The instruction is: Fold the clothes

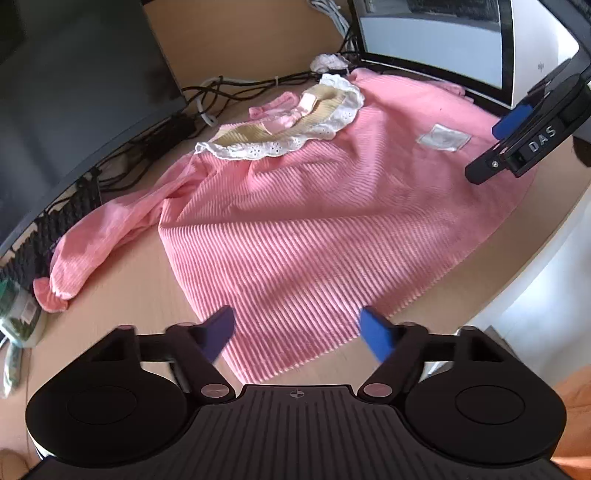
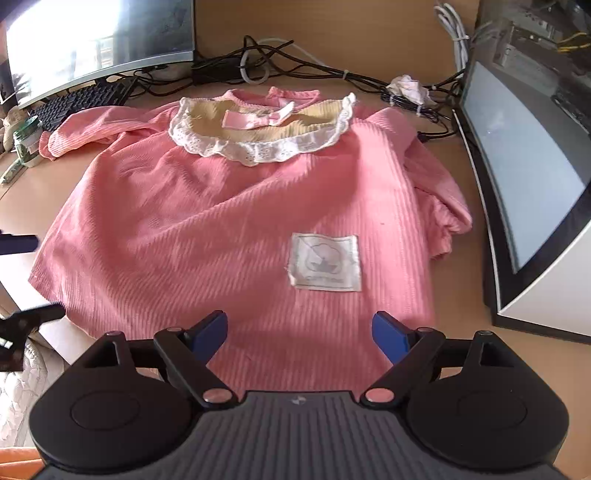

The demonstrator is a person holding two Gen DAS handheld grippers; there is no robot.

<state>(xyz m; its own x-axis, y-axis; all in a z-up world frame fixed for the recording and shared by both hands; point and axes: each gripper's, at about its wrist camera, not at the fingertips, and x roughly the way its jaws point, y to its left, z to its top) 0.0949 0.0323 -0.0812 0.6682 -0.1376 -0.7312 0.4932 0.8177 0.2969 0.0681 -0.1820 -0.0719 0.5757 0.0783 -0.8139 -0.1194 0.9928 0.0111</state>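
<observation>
One pink ribbed garment lies flat on the wooden desk, with one lace collar and one sewn patch. Two monitors flank it (both cut off). One keyboard, partly hidden. Left gripper and right gripper: jaws parted over the hem, holding nothing.

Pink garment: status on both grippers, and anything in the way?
Left gripper open over hem corner, right gripper open over hem. Pink garment flat, unfolded, collar far side. Monitor crowds one sleeve.
</observation>
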